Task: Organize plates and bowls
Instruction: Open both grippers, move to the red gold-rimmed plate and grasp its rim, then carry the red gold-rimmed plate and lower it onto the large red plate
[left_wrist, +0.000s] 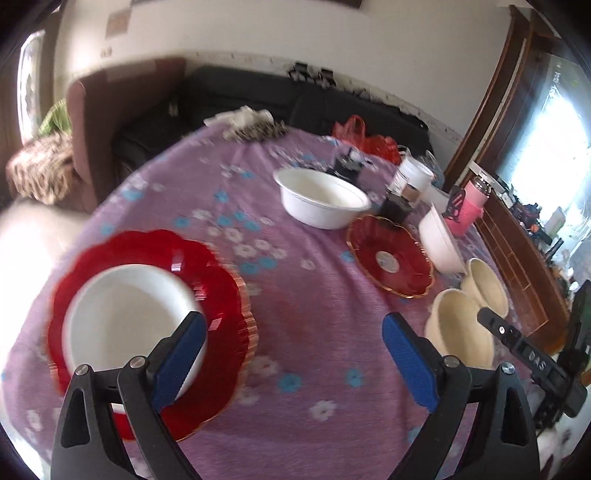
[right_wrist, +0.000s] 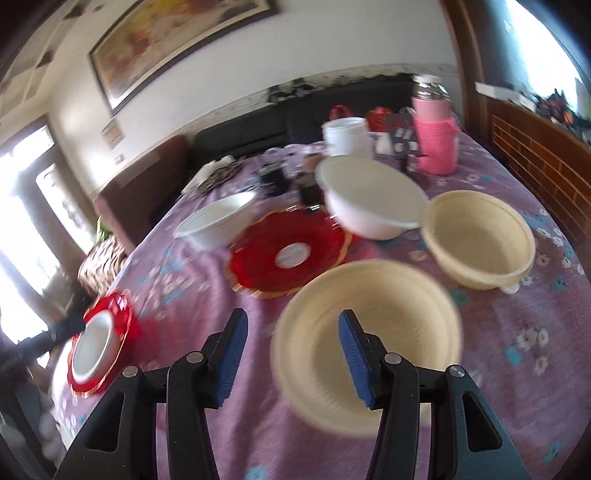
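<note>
With one white bowl (left_wrist: 129, 317) already on a red plate (left_wrist: 229, 295) at lower left, my left claw (left_wrist: 293, 354) gapes empty and my right claw (right_wrist: 291, 354), half open, seemingly grips nothing, while five dishes lie scattered on the bench (left_wrist: 295, 280).

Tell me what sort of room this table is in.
Most likely a home living or dining room: a dark sofa stands along the wall behind the table, a framed painting hangs above it, and a floral purple tablecloth carries household bowls and red plates.

Motion blurs the nearest cream bowl (right_wrist: 367, 343).
</note>
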